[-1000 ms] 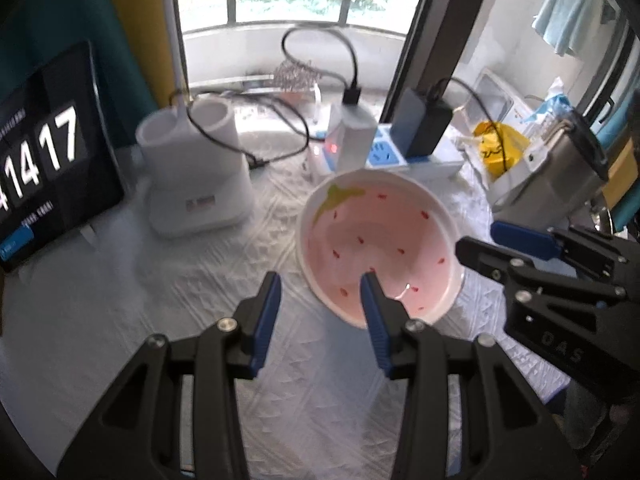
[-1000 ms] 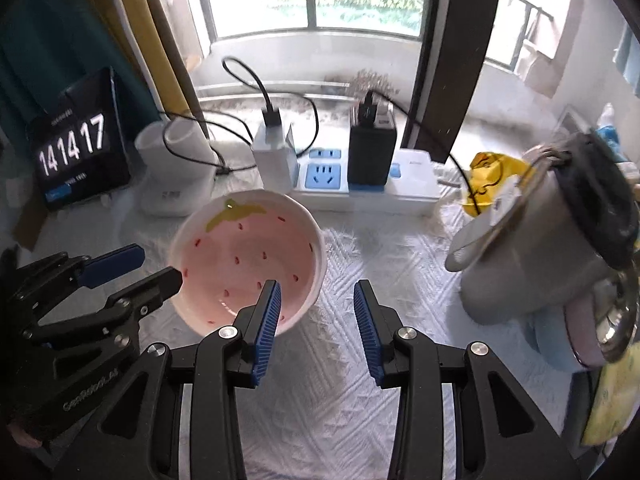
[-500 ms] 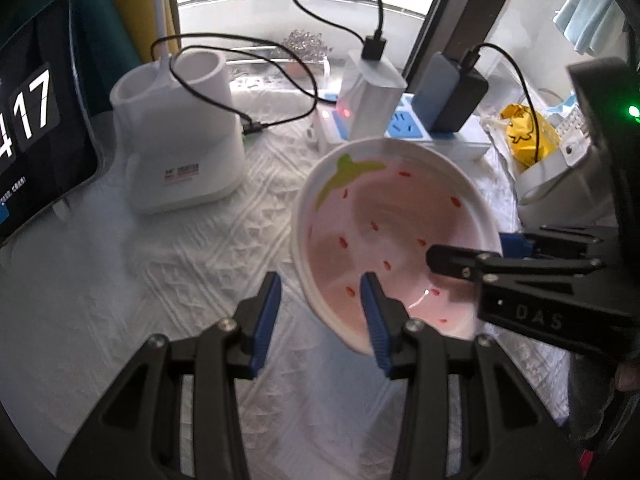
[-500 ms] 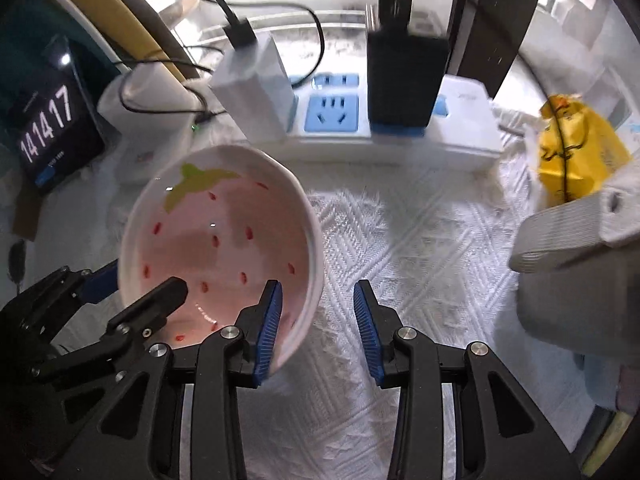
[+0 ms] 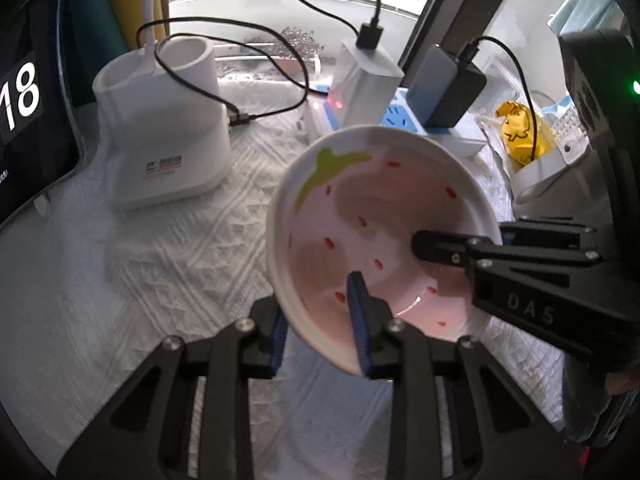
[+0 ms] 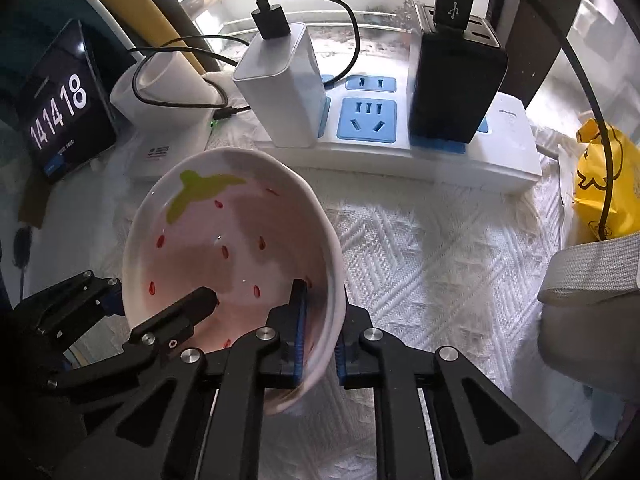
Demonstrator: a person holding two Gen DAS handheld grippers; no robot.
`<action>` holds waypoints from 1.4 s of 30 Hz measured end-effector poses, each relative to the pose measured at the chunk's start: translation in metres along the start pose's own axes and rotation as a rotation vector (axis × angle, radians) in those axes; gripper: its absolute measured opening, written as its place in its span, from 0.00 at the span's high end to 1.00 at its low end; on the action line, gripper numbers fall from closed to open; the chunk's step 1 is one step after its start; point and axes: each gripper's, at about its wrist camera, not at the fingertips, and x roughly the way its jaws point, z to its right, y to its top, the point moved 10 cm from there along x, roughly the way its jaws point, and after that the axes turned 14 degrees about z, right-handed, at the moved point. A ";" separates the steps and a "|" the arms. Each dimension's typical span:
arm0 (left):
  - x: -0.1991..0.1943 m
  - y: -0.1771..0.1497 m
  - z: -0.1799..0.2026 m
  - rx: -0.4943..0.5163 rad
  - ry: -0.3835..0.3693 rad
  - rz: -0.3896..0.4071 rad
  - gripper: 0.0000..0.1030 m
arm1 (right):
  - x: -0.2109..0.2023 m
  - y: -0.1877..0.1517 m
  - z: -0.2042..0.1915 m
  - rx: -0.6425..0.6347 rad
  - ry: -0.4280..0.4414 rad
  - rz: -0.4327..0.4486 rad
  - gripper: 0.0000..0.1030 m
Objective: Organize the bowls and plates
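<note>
A pink strawberry-pattern bowl (image 5: 380,216) with a white rim and a green leaf mark is held over the white cloth. My left gripper (image 5: 320,320) straddles its near-left rim, one finger inside and one outside, closed on the wall. My right gripper (image 6: 320,328) clamps the bowl's (image 6: 240,232) right rim the same way. In the left wrist view the right gripper's finger (image 5: 440,246) reaches into the bowl from the right. In the right wrist view the left gripper's finger (image 6: 188,308) lies inside the bowl at the left.
A white power strip (image 6: 400,152) with a white charger (image 6: 280,88) and a black charger (image 6: 456,88) lies behind. A white holder (image 5: 160,128), a clock screen (image 6: 64,108), a yellow bag (image 6: 600,184) and a grey container (image 6: 592,300) stand around.
Both grippers moved in over the bowl's opposite rims and closed on them. The bowl now sits tilted and larger in both views.
</note>
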 end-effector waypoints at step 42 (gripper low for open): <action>-0.132 -0.001 0.029 0.019 -0.064 0.142 0.74 | -0.115 -0.014 -0.026 -0.007 -0.034 0.176 0.88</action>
